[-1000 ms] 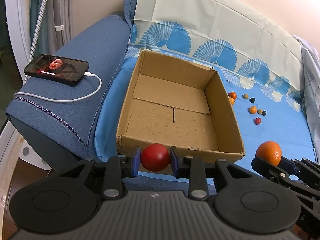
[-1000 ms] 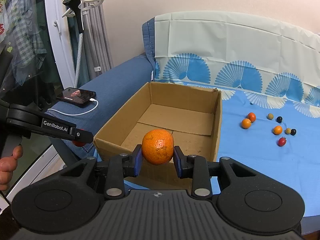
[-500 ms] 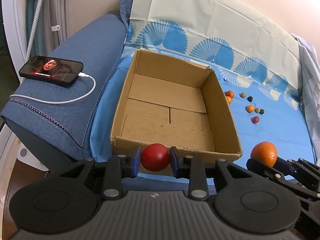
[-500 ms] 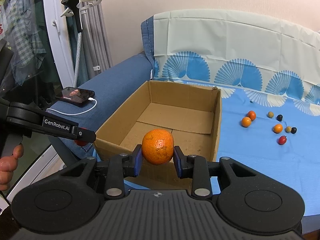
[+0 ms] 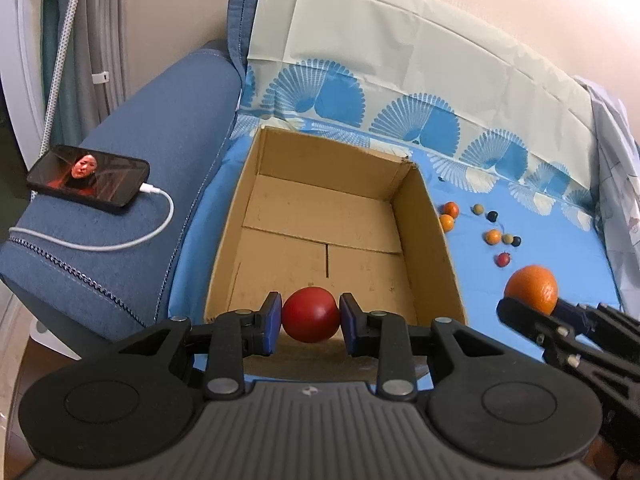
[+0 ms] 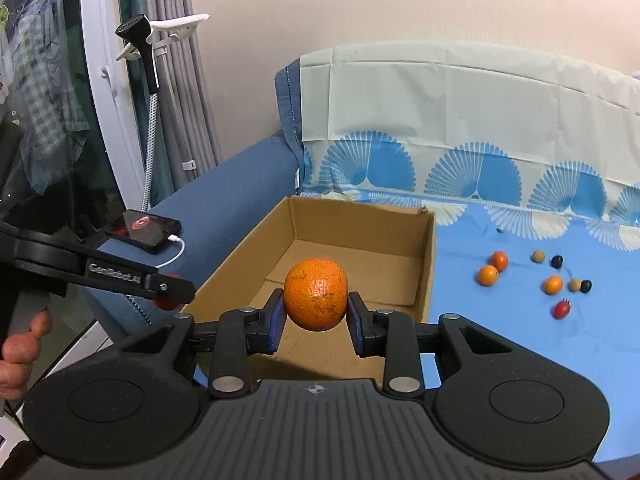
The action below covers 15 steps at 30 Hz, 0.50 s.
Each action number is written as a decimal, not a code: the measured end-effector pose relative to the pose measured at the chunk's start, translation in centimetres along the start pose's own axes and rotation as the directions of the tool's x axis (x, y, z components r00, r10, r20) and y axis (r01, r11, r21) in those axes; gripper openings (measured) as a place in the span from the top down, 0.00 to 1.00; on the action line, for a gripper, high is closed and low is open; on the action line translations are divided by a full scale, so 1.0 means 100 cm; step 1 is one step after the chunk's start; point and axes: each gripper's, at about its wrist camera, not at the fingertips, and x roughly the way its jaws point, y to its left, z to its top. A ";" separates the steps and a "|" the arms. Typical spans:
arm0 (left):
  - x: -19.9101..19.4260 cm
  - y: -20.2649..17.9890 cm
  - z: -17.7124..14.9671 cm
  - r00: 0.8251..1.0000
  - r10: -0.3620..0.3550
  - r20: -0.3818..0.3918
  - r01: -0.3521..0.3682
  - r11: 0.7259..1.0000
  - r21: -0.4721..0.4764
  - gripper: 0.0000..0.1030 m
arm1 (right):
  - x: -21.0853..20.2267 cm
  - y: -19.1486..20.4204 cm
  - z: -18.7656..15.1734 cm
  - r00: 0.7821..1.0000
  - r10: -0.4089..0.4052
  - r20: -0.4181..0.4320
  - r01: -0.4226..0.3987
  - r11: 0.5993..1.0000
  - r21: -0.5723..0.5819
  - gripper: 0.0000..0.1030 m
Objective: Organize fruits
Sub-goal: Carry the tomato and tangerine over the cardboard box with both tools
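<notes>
You face a blue sofa (image 6: pixel 224 196) against a plain cream wall (image 6: pixel 360 8), draped with a fan-patterned cloth (image 6: pixel 460 120); grey curtains (image 6: pixel 188 80) hang at your left.

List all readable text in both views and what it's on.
"GenRobot.AI": white lettering on the black arm of the left tongs, seen in the right wrist view.
Phone screen: a video picture, no legible words.
Cardboard box: faint marks, none readable.
Nothing else carries text.
</notes>
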 end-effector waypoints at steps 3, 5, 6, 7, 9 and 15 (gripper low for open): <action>0.007 -0.004 0.006 1.000 0.012 -0.019 -0.012 1.000 0.003 0.66 | 0.005 -0.009 0.002 1.000 0.004 0.017 -0.004 0.999 0.037 0.67; 0.009 -0.003 0.009 1.000 0.012 -0.015 -0.012 1.000 -0.008 0.66 | 0.012 -0.013 0.002 1.000 0.007 0.007 -0.007 0.999 0.037 0.67; 0.012 -0.004 0.012 1.000 0.012 -0.015 -0.012 1.000 -0.018 0.66 | 0.015 -0.015 0.002 1.000 0.007 -0.001 -0.007 1.000 0.030 0.67; 0.015 -0.004 0.014 1.000 0.009 -0.019 -0.009 1.000 -0.026 0.66 | 0.020 -0.016 0.003 1.000 0.006 -0.005 -0.006 1.000 0.027 0.67; 0.023 -0.004 0.019 1.000 0.003 -0.029 -0.004 0.999 -0.035 0.66 | 0.030 -0.020 0.004 1.000 0.000 -0.016 0.000 1.000 0.028 0.67; 0.055 -0.005 0.038 0.999 0.015 -0.044 -0.016 1.000 -0.019 0.66 | 0.065 -0.030 0.005 0.998 -0.027 -0.048 0.029 0.999 0.043 0.67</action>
